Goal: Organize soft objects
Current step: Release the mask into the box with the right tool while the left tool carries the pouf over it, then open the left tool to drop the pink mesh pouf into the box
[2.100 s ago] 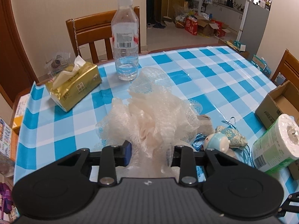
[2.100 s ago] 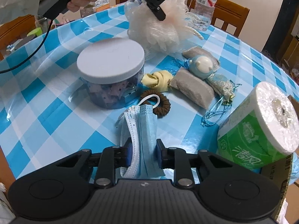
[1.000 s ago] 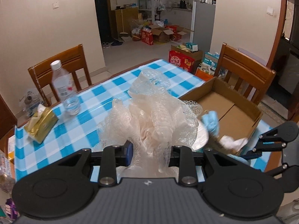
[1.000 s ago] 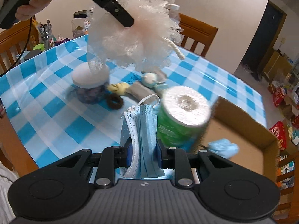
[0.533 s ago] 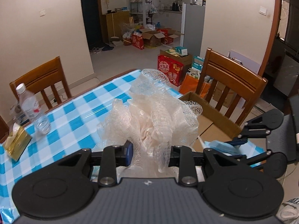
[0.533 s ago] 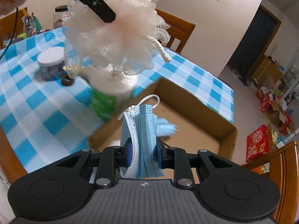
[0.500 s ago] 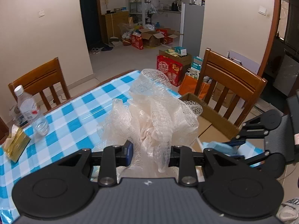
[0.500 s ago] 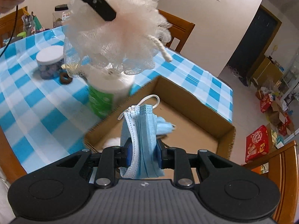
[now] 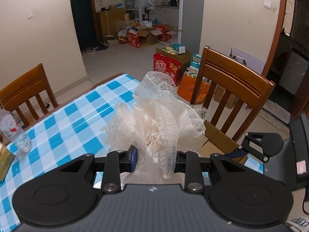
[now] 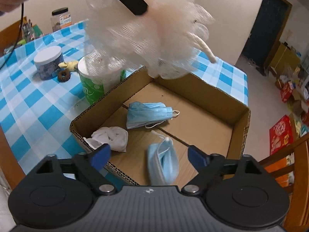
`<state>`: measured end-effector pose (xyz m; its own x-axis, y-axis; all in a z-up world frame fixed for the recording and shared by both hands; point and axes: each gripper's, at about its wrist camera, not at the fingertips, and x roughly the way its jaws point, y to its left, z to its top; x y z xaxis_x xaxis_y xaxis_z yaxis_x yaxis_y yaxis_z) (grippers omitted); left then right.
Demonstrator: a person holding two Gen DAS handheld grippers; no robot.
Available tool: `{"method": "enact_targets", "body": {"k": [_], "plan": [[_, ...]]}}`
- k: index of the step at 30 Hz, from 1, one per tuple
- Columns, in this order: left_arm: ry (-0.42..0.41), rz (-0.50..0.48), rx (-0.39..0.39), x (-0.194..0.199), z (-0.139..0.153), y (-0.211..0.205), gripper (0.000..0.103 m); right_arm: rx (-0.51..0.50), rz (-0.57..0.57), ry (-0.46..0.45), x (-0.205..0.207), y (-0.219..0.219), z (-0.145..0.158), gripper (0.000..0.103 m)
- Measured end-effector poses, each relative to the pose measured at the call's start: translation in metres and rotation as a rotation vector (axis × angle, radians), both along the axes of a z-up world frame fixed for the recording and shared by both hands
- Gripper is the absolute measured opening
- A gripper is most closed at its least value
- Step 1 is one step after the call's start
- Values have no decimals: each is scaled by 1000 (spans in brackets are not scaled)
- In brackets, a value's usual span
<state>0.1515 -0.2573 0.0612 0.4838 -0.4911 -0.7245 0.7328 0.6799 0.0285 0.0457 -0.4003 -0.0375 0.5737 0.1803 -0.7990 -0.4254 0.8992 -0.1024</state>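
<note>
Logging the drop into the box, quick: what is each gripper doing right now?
Left gripper: shut on the bath sponge.
Right gripper: jaws opening, face mask between them, untouched, over the cardboard box.

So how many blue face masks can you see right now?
2. One face mask lies flat inside the cardboard box; the other mask is between the opening right claw, untouched.

Both wrist views above cardboard box (image 10: 239,119)

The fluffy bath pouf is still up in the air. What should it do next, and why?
Probably lower the bath pouf into the cardboard box and let go: the left gripper holds it above the box, where a mask is dropping from the opening right gripper.
</note>
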Motion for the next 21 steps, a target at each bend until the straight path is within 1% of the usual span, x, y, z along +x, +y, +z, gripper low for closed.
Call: {"method": "enact_targets", "body": {"k": [4, 10, 15, 16, 17, 18, 19, 20, 21], "plan": [[12, -27, -6, 9, -8, -22, 29, 54, -51, 14, -2, -6, 2, 99], [32, -74, -20, 20, -21, -63, 29, 116, -123, 6, -5, -15, 3, 99], [49, -90, -21, 32, -37, -89, 30, 123, -161, -9, -6, -23, 5, 99], [53, -86, -25, 35, -40, -93, 36, 124, -170, -12, -6, -24, 5, 99], [53, -79, -30, 37, -45, -97, 49, 125, -180, -13, -6, -26, 5, 100], [50, -69, -23, 40, -50, -100, 59, 128, -189, -15, -6, -29, 5, 101], [41, -53, -12, 42, -55, -102, 74, 131, -201, -16, -6, -31, 4, 102], [34, -40, -5, 44, -59, -104, 81, 134, -213, -16, -5, -32, 4, 102], [44, -31, 0, 47, -65, -106, 82, 136, -222, -15, -5, -34, 3, 102]]}}
